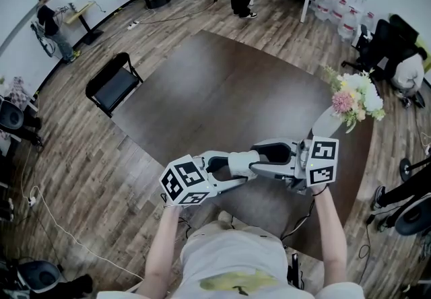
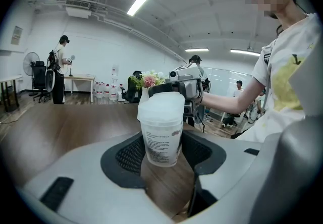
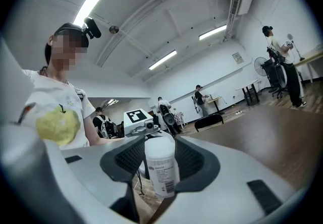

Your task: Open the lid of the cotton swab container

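The dark desk [image 1: 222,89] spreads out beyond both tongs, and its near edge lies beneath them. A black chair [image 1: 113,83] stands on the wood floor [image 1: 81,176], well off past the left tongs [image 1: 232,173]. A bunch of flowers [image 1: 357,97] sits at the desk's edge beyond the right tongs [image 1: 264,159]. The two tongs point at each other, tips almost meeting, and are held above the desk just in front of the person's shirt [image 1: 236,257].

The left tongs pinch the container [image 2: 161,132], with their pads [image 2: 132,153] pressing the labelled lower body from both sides. The right tongs are spread wide. The container stands between their pads [image 3: 194,160], which sit just beside its sides without a plain squeeze. The container hangs in the air between the two pairs of tongs, clear of the desk.

Its lid [image 2: 161,107], a wider whitish cap, is on, at the end away from the left pads. In the left gripper view the right tongs' dark jaw arches just behind the lid.
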Demonstrator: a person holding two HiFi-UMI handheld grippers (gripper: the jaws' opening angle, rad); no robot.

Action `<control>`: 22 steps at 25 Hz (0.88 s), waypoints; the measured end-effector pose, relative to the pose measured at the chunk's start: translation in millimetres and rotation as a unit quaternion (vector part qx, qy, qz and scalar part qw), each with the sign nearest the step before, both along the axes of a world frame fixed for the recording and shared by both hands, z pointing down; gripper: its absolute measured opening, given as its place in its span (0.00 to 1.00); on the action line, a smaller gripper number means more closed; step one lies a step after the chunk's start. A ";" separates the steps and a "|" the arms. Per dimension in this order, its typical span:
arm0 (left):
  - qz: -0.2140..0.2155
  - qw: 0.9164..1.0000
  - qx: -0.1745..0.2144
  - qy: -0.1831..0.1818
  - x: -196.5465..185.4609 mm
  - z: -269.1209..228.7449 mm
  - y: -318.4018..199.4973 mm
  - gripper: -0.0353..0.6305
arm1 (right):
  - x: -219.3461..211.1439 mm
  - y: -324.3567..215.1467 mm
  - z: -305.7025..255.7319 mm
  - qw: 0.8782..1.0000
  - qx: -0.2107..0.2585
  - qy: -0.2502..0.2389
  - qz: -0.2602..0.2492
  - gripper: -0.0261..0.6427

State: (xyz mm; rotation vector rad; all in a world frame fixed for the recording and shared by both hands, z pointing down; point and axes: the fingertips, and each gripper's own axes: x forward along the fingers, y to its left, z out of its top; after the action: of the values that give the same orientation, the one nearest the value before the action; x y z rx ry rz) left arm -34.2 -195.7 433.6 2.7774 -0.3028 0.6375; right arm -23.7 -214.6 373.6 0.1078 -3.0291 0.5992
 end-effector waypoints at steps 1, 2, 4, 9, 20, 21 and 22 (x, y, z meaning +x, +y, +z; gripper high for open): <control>0.000 1.000 0.007 -0.005 0.5 0.8 -1.0 0.41 | 0.4 -1.6 -0.3 1.000 -0.011 -0.007 0.001 0.33; -0.001 1.000 0.018 -0.014 1.0 2.2 -2.3 0.41 | 0.7 -3.4 -0.5 1.000 -0.024 -0.014 0.003 0.33; -0.002 0.999 0.030 -0.026 1.8 5.5 -4.8 0.41 | 1.4 -7.1 0.3 0.999 -0.045 -0.025 0.007 0.33; -0.009 0.998 0.046 -0.031 0.2 6.8 -5.8 0.41 | 1.6 -12.4 1.3 0.994 -0.099 -0.046 0.016 0.33; -0.019 0.995 0.084 -0.045 -2.2 7.3 -12.5 0.41 | 4.0 -31.0 3.8 0.964 -0.244 -0.106 0.023 0.33; -0.020 0.995 0.086 -0.046 -2.7 7.0 -12.8 0.41 | 3.6 -32.1 3.5 0.961 -0.253 -0.109 0.023 0.33; -0.021 0.995 0.087 -0.046 -3.1 6.9 -13.0 0.41 | 3.2 -33.0 3.2 0.959 -0.260 -0.111 0.022 0.33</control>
State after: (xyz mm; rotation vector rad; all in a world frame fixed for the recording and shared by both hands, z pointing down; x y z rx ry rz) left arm -37.3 -208.7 440.5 2.9028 -0.4547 0.7653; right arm -20.5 -247.6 376.8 0.0900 -2.9515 1.4738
